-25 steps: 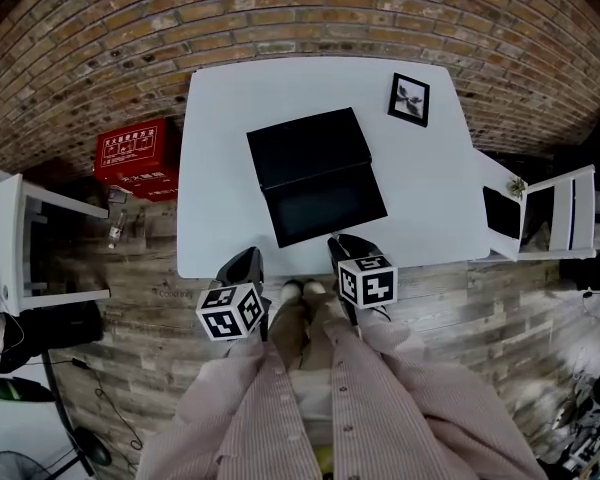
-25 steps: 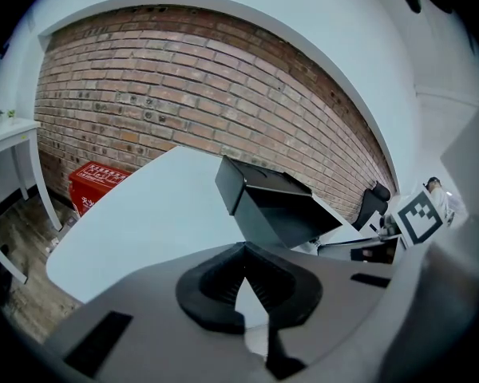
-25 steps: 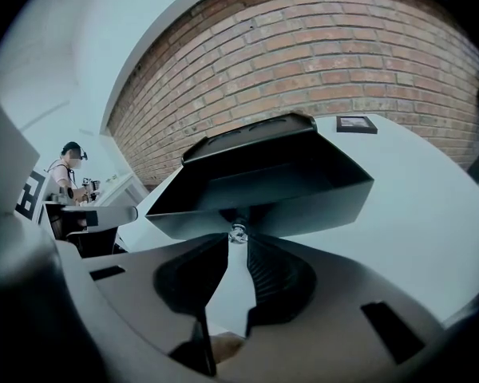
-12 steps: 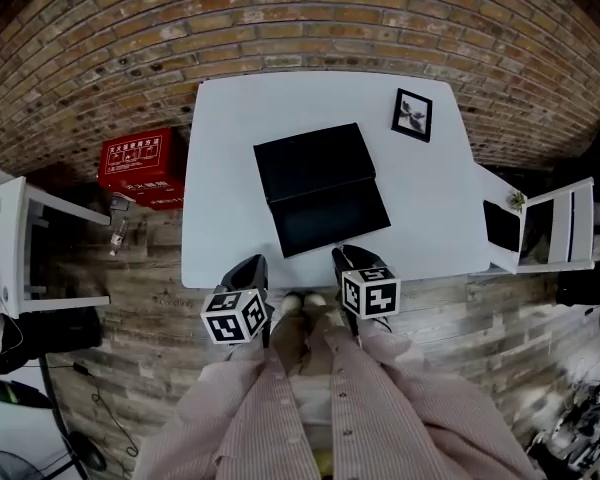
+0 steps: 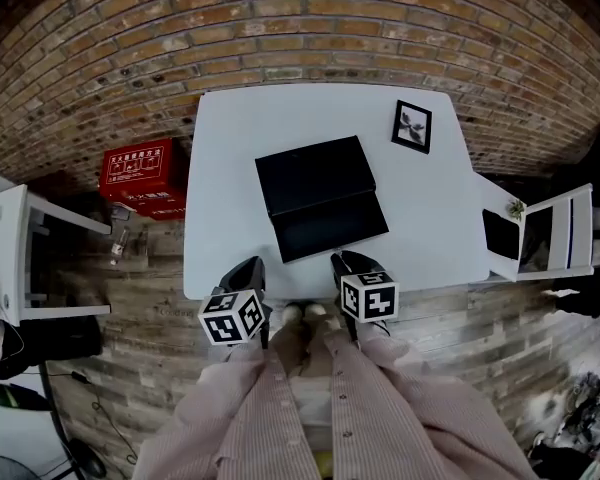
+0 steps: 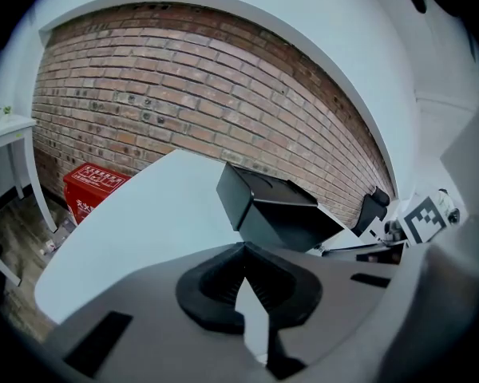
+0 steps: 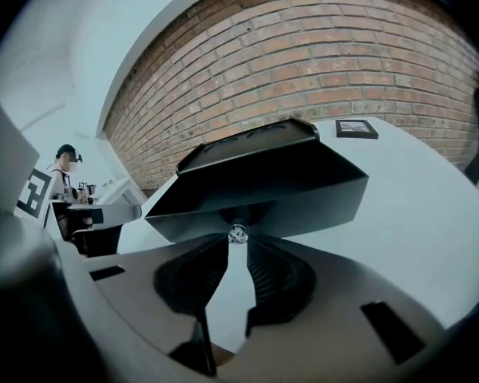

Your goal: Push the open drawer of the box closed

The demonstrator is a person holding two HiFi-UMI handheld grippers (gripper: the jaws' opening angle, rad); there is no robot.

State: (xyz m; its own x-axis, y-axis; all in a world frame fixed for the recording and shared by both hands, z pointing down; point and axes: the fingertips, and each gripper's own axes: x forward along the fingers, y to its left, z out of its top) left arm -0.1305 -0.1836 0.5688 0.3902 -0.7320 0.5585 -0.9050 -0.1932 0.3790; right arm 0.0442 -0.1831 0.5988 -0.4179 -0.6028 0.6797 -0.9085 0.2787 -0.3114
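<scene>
Room: a white table [image 5: 220, 198] stands against a brick wall [image 5: 300, 28], on a wooden floor [image 5: 130, 368].
Box [image 5: 315, 173]: black and flat, near the middle of the table, turned a little.
Drawer [image 5: 330, 228]: pulled out of the box toward the near edge and open on top. Its inside is dark, and I cannot make out any content.
Knob [image 7: 238, 232]: small and shiny, in the middle of the drawer's front.
Right gripper [image 5: 344, 258]: at the near edge, just in front of the drawer's front. Its jaws stand a narrow gap apart with the knob right at their tips. It is not clear whether the pads touch it.
Left gripper [image 6: 243, 244]: at the near edge, left of the drawer and apart from it. The jaw tips meet, with nothing between them.
Picture frame [image 5: 411, 126]: on the far right part of the table, well apart from the box.
Red box [image 5: 140, 173]: on the floor left of the table, closed. Its white print is too small to read.
White chair [image 5: 565, 228]: right of the table.
</scene>
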